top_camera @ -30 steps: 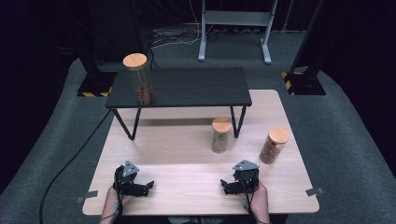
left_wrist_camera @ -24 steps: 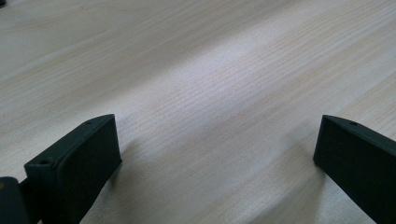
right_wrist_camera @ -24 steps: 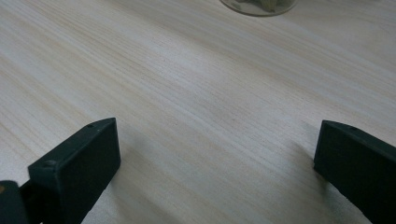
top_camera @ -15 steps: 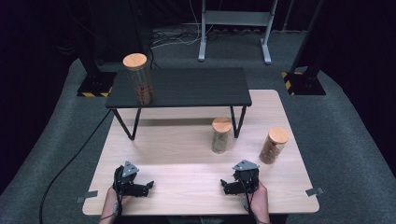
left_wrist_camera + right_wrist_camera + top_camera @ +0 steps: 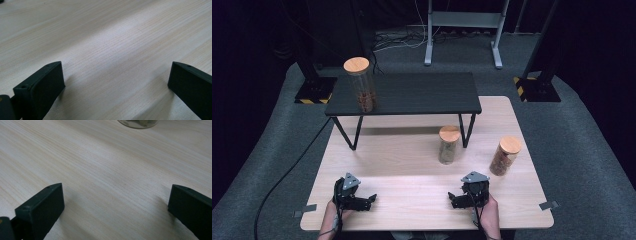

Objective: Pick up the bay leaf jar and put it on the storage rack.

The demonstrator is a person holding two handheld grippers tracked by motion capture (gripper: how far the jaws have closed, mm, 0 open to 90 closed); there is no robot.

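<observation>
Left gripper [image 5: 368,200] is rested low on the near left of the light wooden counter [image 5: 412,165], jaws spread wide with nothing between them but bare wood grain in the left gripper view; it is turned inward, toward the counter's middle. A tall glass jar with wooden lid and reddish-brown contents [image 5: 360,85] stands upright on the left end of the black metal-legged shelf [image 5: 412,92], likely stored there. Middle glass jar with wooden lid and greenish contents [image 5: 448,145] stands on the counter beside the shelf's right front leg, long axis vertical, lid up; its base is seen at the top edge of the right gripper view [image 5: 138,123]. Right gripper [image 5: 453,201] is rested near right, jaws likewise released and empty, so this jar is judged nearest to it. Right glass jar with wooden lid and orange-brown contents [image 5: 505,155] stands upright, apart from the others.
</observation>
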